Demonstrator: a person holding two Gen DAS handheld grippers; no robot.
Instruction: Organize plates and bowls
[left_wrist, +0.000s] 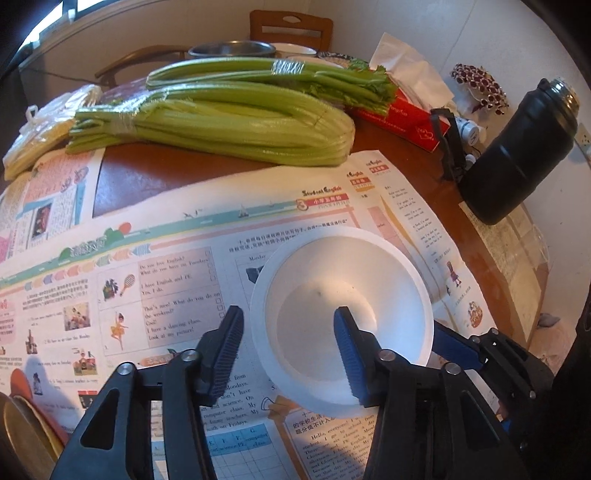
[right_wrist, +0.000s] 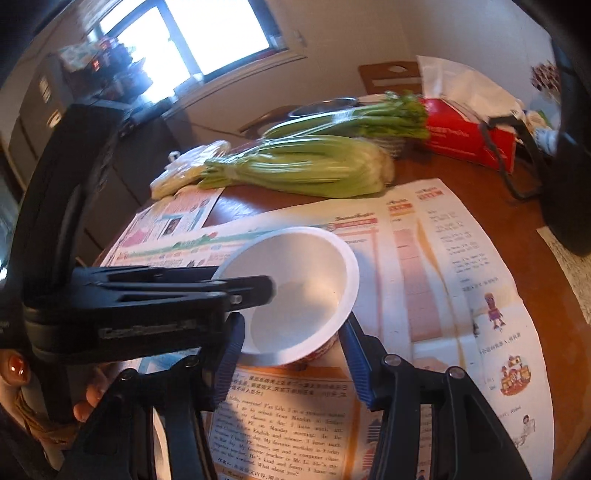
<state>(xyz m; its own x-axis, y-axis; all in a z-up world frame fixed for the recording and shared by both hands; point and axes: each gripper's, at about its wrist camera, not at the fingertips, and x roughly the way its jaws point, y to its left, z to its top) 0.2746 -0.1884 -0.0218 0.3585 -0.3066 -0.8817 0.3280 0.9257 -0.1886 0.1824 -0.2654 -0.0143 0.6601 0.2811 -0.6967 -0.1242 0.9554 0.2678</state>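
White paper bowl (left_wrist: 341, 317) sits on the newspaper (left_wrist: 166, 266), its rim straddled by the open left gripper (left_wrist: 290, 350), one finger inside; the right gripper (right_wrist: 291, 363), also open, brackets its base from nearer.

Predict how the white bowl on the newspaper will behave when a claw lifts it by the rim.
The white bowl looks thin-walled and disposable, so it is probably light and may flex where pinched. It narrows toward its base, so a sideways push would likely tip it. Its smooth rim could slip.
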